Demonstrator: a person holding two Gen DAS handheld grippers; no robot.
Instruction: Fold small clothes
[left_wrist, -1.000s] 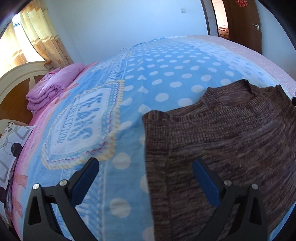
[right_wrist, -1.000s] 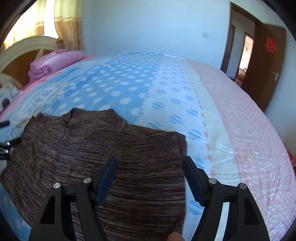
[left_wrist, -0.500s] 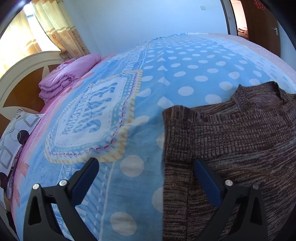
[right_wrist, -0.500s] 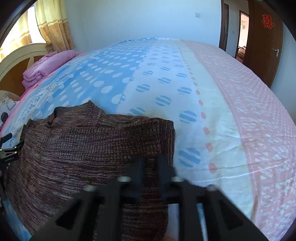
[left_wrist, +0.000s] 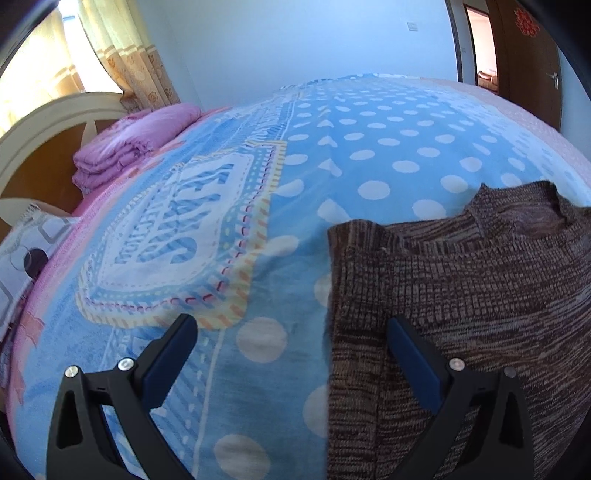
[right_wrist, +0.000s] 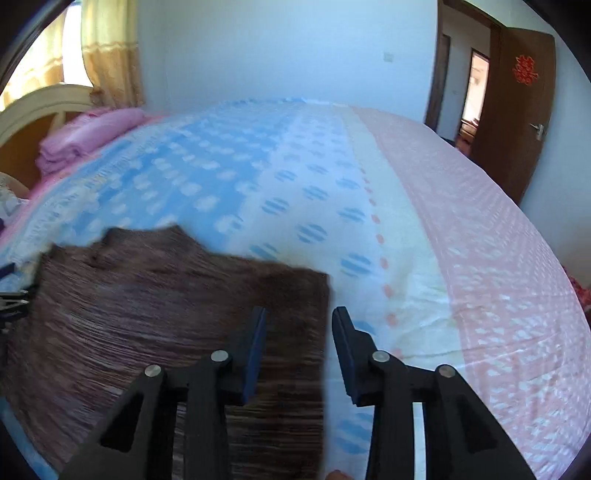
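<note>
Read on the blue polka-dot blanket (left_wrist: 369, 155) a large white badge panel (left_wrist: 184, 236) with blue block lettering, seen upside down and skewed, perhaps "TEXAS" over a smaller line, not legible for certain. Noted a red paper decoration (right_wrist: 525, 70) on the brown wooden door (right_wrist: 517, 122), a double-happiness sort of cut-out, strokes too small to make out. Found the bed covered edge to edge: blue with white dots on one side, cream with striped blue dots in the middle (right_wrist: 314, 206), pink patterned band toward the door (right_wrist: 498, 258). Saw a folded pink quilt (left_wrist: 129, 147) near the curved cream headboard (left_wrist: 44, 125), a printed pillow (left_wrist: 26, 251) below it, yellow patterned curtains (left_wrist: 122, 62) lit by the window, plain pale walls, a wall switch (left_wrist: 412, 25). Located the brown knit sweater (left_wrist: 480, 295) lying flat on the blanket, neckline away from the cameras, sides turned in to straight edges. Held the left gripper (left_wrist: 291, 350) wide apart, one finger over bare blanket, the other over the sweater's left margin, nothing pinched. Held the right gripper (right_wrist: 299, 343) partly parted, straddling the sweater's right edge (right_wrist: 325, 332), cloth between the fingers but not clamped; right view smeared by motion.
</note>
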